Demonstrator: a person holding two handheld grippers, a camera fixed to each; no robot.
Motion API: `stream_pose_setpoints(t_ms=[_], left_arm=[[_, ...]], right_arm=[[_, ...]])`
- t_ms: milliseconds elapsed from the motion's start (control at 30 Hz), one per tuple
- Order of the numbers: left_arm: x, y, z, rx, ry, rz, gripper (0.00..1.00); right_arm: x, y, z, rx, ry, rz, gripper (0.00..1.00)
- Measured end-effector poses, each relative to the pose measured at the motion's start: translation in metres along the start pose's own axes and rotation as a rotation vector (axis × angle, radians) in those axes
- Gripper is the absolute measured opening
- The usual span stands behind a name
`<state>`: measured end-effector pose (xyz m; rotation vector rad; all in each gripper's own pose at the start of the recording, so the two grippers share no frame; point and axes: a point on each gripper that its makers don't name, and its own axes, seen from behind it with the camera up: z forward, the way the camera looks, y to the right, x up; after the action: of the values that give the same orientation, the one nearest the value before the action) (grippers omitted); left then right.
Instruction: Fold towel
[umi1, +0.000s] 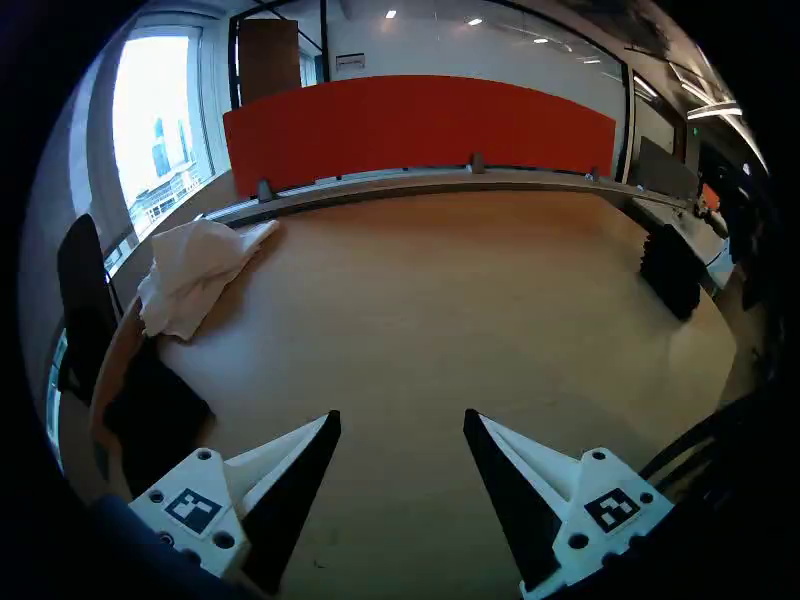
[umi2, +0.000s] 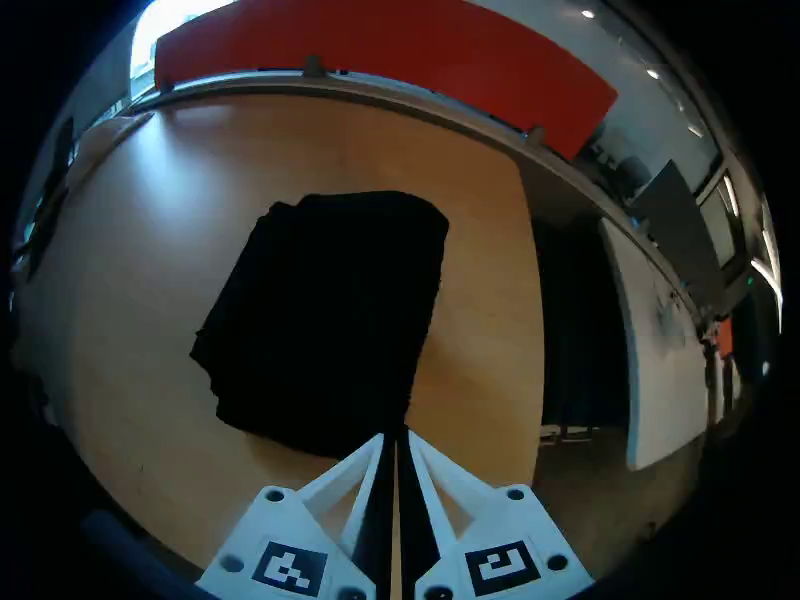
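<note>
Folds of the black towel (umi2: 330, 310) may slip if the pressed-together right gripper (umi2: 397, 436) tugs its near edge; left gripper (umi1: 401, 414) spread.

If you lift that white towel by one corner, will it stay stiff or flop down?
Probably flop: the white towel lies crumpled in soft folds, so it likely bends easily. It looks thin, so probably light. Pushed, it would likely bunch up rather than slide across the table.

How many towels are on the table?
2. A crumpled white towel lies at the table's far corner by the window; a folded black towel lies just ahead of the right gripper, maybe hiding more layers.
</note>
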<state>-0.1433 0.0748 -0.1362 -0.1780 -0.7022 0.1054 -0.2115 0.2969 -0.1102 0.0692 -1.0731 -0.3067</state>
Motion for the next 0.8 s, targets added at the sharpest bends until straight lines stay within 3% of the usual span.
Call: stream_pose_setpoints(t_ms=[300,500,700,800], left_arm=[[0.0011,0.0017,0.0011,-0.003,-0.001,0.003,0.91],[0.0024,0.0026,0.0016,-0.004,-0.003,0.009,0.91],[0.0019,0.001,0.0022,-0.001,-0.005,0.002,0.91],[0.0023,0.001,0.0026,-0.002,-0.005,0.002,0.91]], right_arm=[[-0.0024,0.0031,0.0056,-0.026,-0.006,-0.002,0.04],[-0.0032,0.0049,0.0098,-0.041,-0.008,0.007,0.21],[-0.0033,0.0044,0.0081,-0.041,0.0,0.011,0.78],[-0.0021,0.0044,0.0068,-0.04,0.005,0.015,0.95]])
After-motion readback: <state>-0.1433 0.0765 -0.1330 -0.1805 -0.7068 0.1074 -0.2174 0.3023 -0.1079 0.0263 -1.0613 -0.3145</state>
